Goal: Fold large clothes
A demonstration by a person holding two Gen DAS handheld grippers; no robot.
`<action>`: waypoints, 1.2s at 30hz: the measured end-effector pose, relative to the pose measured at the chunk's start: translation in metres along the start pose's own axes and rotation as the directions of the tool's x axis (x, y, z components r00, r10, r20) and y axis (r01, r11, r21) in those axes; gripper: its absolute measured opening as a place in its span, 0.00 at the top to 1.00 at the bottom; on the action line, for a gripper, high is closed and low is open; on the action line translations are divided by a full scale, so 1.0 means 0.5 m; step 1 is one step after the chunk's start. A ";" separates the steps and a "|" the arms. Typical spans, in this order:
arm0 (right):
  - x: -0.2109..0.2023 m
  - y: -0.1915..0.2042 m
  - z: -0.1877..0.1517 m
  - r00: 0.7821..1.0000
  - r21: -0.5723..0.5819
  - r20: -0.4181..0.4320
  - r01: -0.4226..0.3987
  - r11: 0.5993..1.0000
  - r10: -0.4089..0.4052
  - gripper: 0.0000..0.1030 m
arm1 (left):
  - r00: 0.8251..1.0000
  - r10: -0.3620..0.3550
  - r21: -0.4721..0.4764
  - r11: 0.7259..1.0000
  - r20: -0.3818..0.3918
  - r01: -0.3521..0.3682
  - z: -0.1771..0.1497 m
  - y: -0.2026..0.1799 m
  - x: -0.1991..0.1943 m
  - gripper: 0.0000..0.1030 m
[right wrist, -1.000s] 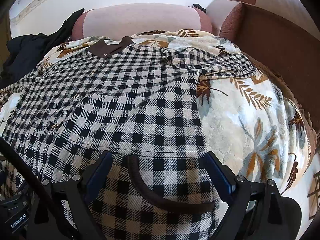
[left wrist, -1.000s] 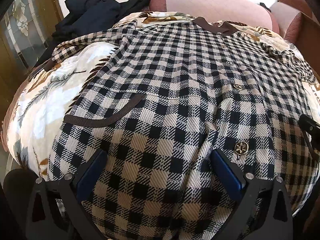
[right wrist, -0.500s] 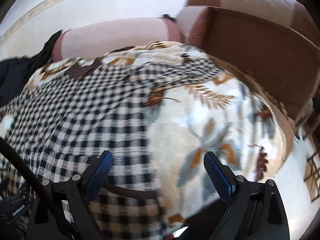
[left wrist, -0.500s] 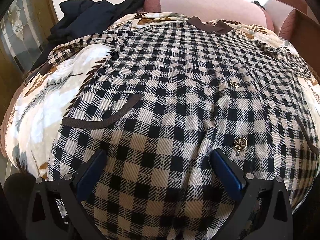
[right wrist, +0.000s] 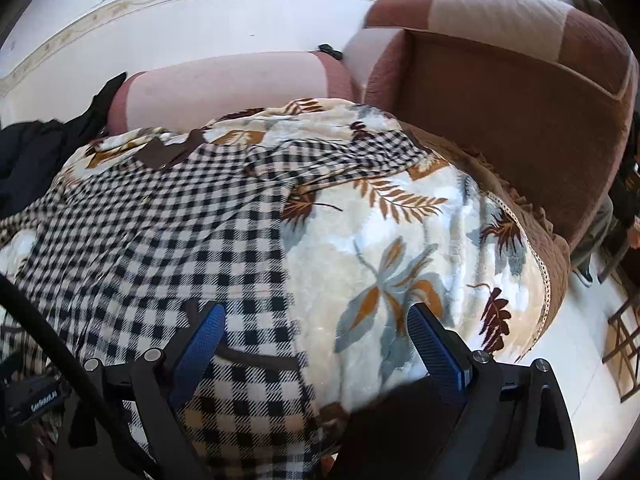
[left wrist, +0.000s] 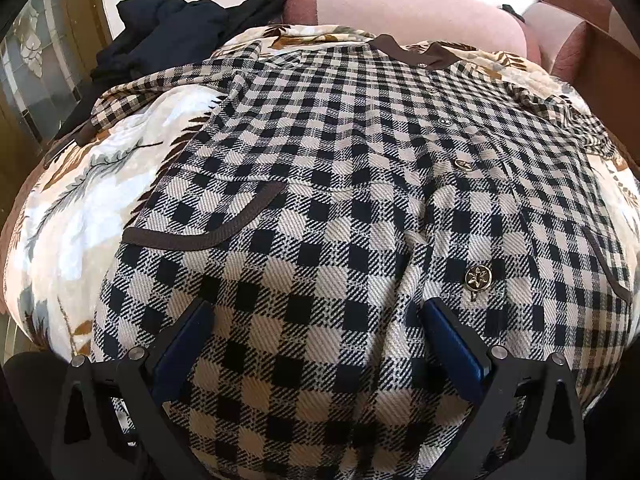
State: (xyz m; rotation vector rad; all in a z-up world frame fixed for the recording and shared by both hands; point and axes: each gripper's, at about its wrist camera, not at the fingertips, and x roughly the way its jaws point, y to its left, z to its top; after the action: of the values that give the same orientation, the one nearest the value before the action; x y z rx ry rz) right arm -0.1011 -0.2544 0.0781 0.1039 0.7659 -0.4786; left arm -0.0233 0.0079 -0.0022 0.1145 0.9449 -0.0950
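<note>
Both our left gripper (left wrist: 316, 344) and right gripper (right wrist: 316, 340), jaws spread, hover over the checked jacket (left wrist: 340, 184); we should pinch its hem squarely.

blanket (right wrist: 404, 240): plush, cream with brown, orange and grey-blue leaves, spread right under me over the whole seat, lacy edge hanging off the right side

sofa (right wrist: 500, 92): brownish-red with pale pink patches, its arm rising just right of the blanket

back cushion (left wrist: 404, 8): pale pink with darker ends, lying along the far edge of the blanket

dark clothes (left wrist: 168, 28): black pile bunched at the far left, one end draped onto the cushion

wall (right wrist: 192, 12): white, patterned border strip running across it

glass panel (left wrist: 36, 76): wood-framed, frosted pattern, way off on my left

floor (right wrist: 580, 352): pale, shiny, down on the right
</note>
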 end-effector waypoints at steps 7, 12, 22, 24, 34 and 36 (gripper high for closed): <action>-0.018 0.028 -0.010 1.000 -0.044 0.012 -0.005 0.999 0.006 0.07 | 0.999 -0.021 0.017 1.000 0.033 0.020 -0.011 0.002 -0.006 0.00; -0.022 0.038 -0.021 1.000 -0.063 0.006 -0.004 0.998 0.005 0.07 | 0.998 -0.031 0.034 0.999 0.055 0.029 -0.021 0.003 -0.011 0.00; -0.043 0.041 -0.033 1.000 -0.071 0.013 0.003 0.997 -0.002 0.07 | 0.996 -0.048 0.042 0.998 0.075 0.045 -0.033 0.009 -0.017 0.00; -0.046 0.041 -0.035 1.000 -0.073 0.012 0.001 0.997 0.000 0.07 | 0.995 -0.050 0.043 0.998 0.082 0.046 -0.036 0.010 -0.019 0.00; -0.054 0.043 -0.049 1.000 -0.075 0.001 -0.007 0.997 0.007 0.07 | 0.990 -0.067 -0.002 0.998 0.125 0.068 -0.046 0.034 -0.046 0.00; -0.055 0.046 -0.048 1.000 -0.074 -0.001 -0.012 0.997 0.012 0.07 | 0.987 -0.071 -0.002 0.997 0.141 0.072 -0.048 0.037 -0.055 0.00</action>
State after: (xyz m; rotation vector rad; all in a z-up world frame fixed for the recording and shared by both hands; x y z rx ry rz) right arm -0.1233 -0.2175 0.0776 0.0396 0.7818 -0.4381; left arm -0.0559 0.0304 0.0072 0.0667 0.8078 -0.1641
